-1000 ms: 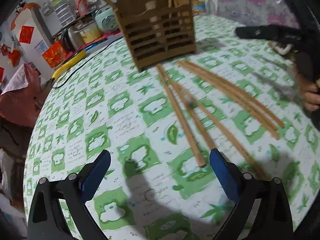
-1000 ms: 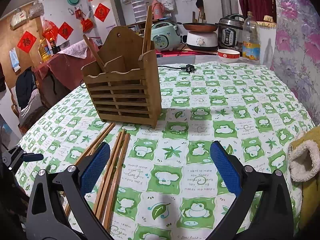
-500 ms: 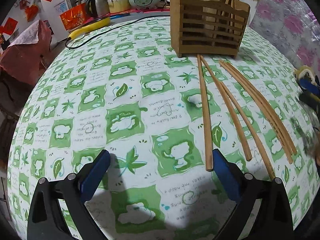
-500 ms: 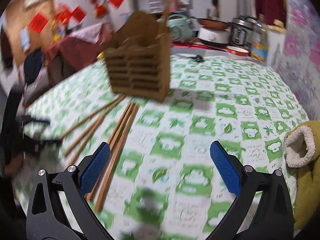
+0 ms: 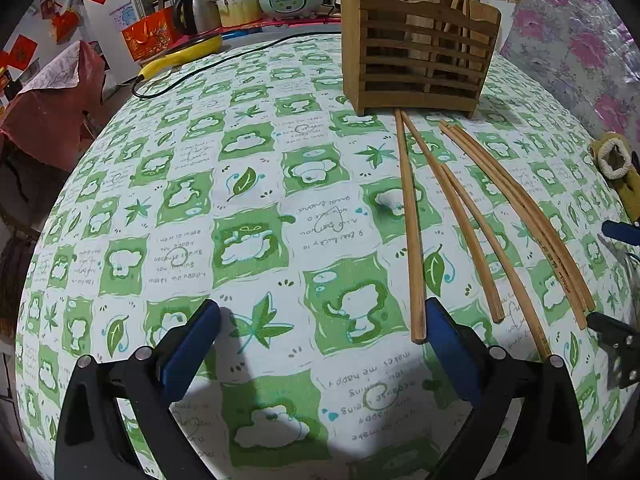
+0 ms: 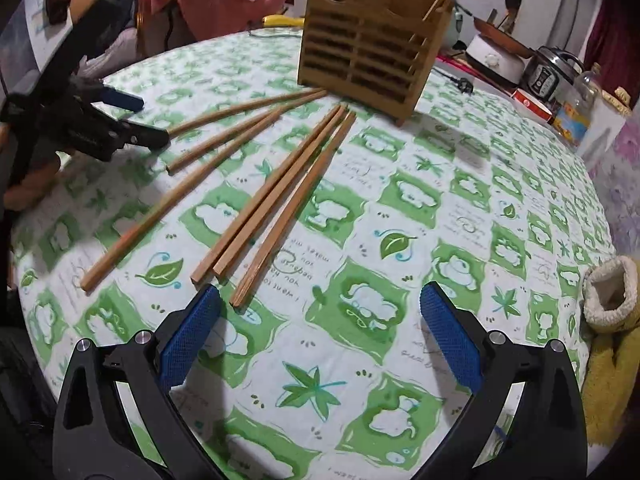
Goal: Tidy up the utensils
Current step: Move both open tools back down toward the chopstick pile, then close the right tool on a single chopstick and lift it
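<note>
Several wooden chopsticks (image 5: 412, 224) lie loose on the green-and-white tablecloth, fanning out from the foot of a slatted wooden utensil holder (image 5: 420, 60). The holder (image 6: 368, 56) has a few chopsticks standing in it. My left gripper (image 5: 322, 320) is open and empty, low over the cloth, its right pad beside the near end of the leftmost chopstick. My right gripper (image 6: 320, 308) is open and empty, its left pad just by the near ends of three chopsticks (image 6: 276, 200) lying together. The left gripper also shows in the right wrist view (image 6: 132, 120).
A black power cord (image 5: 224, 64) and a yellow tool (image 5: 180, 56) lie at the table's far edge. Rice cookers, pots and a bottle (image 6: 576, 100) stand behind. A yellow fleece sleeve (image 6: 608, 320) is at the right table edge.
Both grippers have swung down and closer to the loose chopsticks. The right wrist view has turned left, so the chopsticks now lie right in front of it.
</note>
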Demonstrator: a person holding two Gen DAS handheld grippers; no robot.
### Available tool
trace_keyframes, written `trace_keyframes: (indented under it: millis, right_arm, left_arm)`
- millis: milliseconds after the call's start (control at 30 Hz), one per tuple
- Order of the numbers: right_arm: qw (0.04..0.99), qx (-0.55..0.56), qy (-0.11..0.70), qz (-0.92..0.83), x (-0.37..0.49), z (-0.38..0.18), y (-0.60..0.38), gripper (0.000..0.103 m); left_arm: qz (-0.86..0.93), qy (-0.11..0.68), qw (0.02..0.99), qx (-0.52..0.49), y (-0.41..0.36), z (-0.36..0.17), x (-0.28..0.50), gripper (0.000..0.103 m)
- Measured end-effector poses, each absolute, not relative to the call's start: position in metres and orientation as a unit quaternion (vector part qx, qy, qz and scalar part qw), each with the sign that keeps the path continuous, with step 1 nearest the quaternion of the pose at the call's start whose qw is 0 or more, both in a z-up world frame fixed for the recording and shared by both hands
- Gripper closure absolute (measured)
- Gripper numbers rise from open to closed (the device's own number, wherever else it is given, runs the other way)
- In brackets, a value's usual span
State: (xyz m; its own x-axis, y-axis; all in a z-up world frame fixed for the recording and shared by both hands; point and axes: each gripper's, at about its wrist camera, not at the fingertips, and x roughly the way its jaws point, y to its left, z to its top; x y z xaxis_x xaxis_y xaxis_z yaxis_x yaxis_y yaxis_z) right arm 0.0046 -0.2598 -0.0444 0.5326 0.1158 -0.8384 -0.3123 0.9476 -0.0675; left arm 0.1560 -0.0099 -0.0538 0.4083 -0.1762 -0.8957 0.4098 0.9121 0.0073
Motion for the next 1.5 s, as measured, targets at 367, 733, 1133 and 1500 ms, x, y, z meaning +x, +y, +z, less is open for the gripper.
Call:
trace_keyframes:
  millis: [367, 733, 1133, 1500]
  right_arm:
    - [0.885, 0.097, 0.452, 0.051, 0.002, -0.039, -0.36, 0.011]
    - [0.888, 0.039, 0.451, 0.081, 0.005, -0.036, -0.335, 0.041]
    - [0.873, 0.032, 0.48, 0.08, 0.015, -0.047, -0.327, 0.056]
    - [0.877, 0.021, 0.476, 0.062, 0.016, -0.046, -0.326, 0.096]
  left_arm:
    - [-0.175, 0.515, 0.831, 0.114, -0.01, -0.054, 0.156, 0.004]
    - [-0.153, 0.467, 0.849, 0.194, -0.032, -0.045, 0.133, 0.005]
    - [-0.207, 0.475, 0.84, 0.163, -0.038, -0.043, 0.124, 0.054]
    - [-0.229, 0.473, 0.838, 0.145, -0.048, -0.04, 0.115, 0.097]
